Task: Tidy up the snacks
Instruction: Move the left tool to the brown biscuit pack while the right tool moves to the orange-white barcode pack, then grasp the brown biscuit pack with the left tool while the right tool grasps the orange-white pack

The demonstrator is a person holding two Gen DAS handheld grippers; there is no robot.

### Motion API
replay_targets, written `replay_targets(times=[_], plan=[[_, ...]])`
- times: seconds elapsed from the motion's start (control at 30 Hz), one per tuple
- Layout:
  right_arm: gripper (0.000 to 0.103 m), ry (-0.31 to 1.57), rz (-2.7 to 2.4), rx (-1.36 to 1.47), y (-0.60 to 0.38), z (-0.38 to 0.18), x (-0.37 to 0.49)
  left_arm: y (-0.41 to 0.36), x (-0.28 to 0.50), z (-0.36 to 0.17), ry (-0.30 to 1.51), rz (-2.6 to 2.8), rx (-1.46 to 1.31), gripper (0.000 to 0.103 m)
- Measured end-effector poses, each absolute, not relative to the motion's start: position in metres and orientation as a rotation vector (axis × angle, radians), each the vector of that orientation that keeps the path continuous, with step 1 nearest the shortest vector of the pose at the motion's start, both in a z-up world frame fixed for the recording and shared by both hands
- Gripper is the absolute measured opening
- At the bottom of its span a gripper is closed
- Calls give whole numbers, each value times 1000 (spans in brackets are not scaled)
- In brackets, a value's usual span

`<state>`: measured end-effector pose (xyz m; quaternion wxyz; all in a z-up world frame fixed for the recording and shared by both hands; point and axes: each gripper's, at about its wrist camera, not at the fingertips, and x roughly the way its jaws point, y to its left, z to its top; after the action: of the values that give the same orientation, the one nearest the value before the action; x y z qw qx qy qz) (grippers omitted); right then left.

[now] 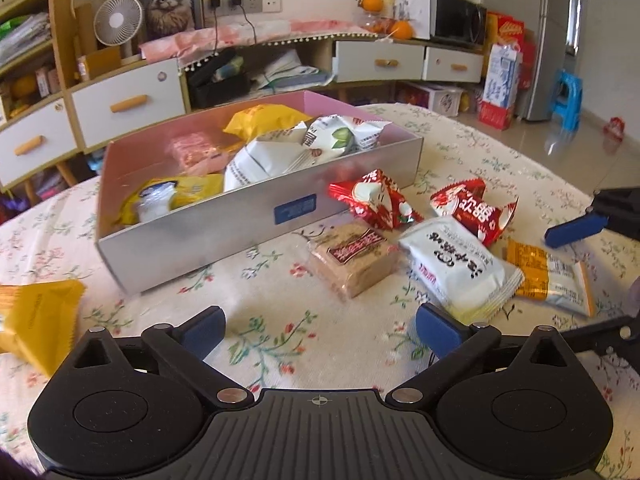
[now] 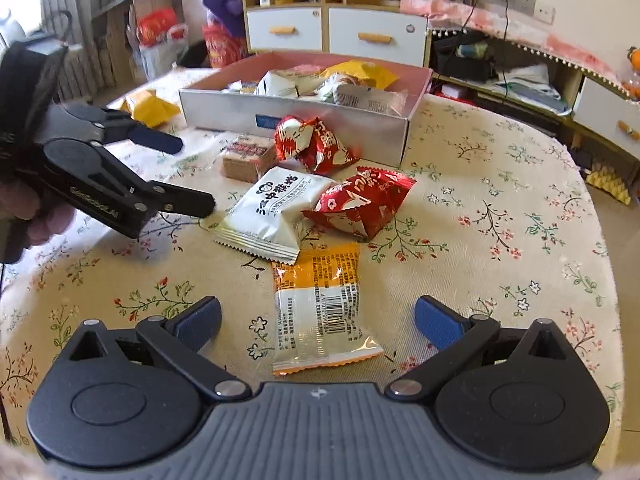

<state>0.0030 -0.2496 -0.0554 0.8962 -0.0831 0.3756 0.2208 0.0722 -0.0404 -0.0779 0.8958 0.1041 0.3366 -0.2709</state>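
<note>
A silver box [image 1: 260, 220] with pink inner walls holds several snack packs. In front of it on the floral cloth lie a brown wafer pack [image 1: 352, 260], a white pack [image 1: 460, 268], two red packs [image 1: 374, 200] [image 1: 472, 210] and an orange-and-white pack [image 2: 320, 312]. My left gripper [image 1: 320, 330] is open over bare cloth, short of the wafer pack. My right gripper [image 2: 318, 324] is open, with the orange-and-white pack lying between its fingers and untouched by the pads. The left gripper [image 2: 188, 174] also shows at the left of the right wrist view.
A yellow pack [image 1: 36, 320] lies on the cloth left of the box. The round table's edge [image 2: 600, 240] curves off to the right. Cabinets with drawers [image 1: 128, 104], a fan and shelves stand behind the table.
</note>
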Motion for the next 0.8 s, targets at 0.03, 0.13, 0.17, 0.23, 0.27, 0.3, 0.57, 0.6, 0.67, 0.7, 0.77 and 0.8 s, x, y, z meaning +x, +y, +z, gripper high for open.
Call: replay_targets(times=[0.03, 0.13, 0.17, 0.23, 0.27, 0.3, 0.57, 0.6, 0.67, 0.7, 0.77, 0.8], plan=[[103, 763, 470, -168, -251, -56, 2, -41, 75, -79, 695, -569, 211, 103], [103, 722, 509, -171, -255, -59, -1, -47, 81, -80, 679, -581, 217, 103], [103, 720, 519, -173, -256, -59, 1, -48, 82, -80, 672, -583, 220, 103], [103, 721, 534, -179, -257, -58, 5, -51, 85, -80, 659, -585, 228, 102], [103, 721, 540, -181, -256, -58, 6, -52, 86, -80, 653, -584, 231, 101], [103, 722, 545, -184, -256, -57, 8, -53, 87, -80, 649, -584, 234, 101], [103, 736, 585, -207, -256, -55, 12, -62, 88, -77, 625, -618, 254, 84], [103, 737, 588, -209, -256, -55, 12, -63, 88, -77, 624, -621, 255, 82], [103, 741, 593, -213, -256, -55, 13, -63, 88, -77, 624, -625, 254, 77], [103, 743, 595, -216, -256, -55, 13, -64, 87, -77, 624, -625, 252, 73], [103, 750, 601, -222, -256, -54, 14, -66, 85, -75, 623, -621, 256, 64], [102, 752, 605, -224, -256, -54, 14, -66, 85, -75, 624, -621, 255, 59]])
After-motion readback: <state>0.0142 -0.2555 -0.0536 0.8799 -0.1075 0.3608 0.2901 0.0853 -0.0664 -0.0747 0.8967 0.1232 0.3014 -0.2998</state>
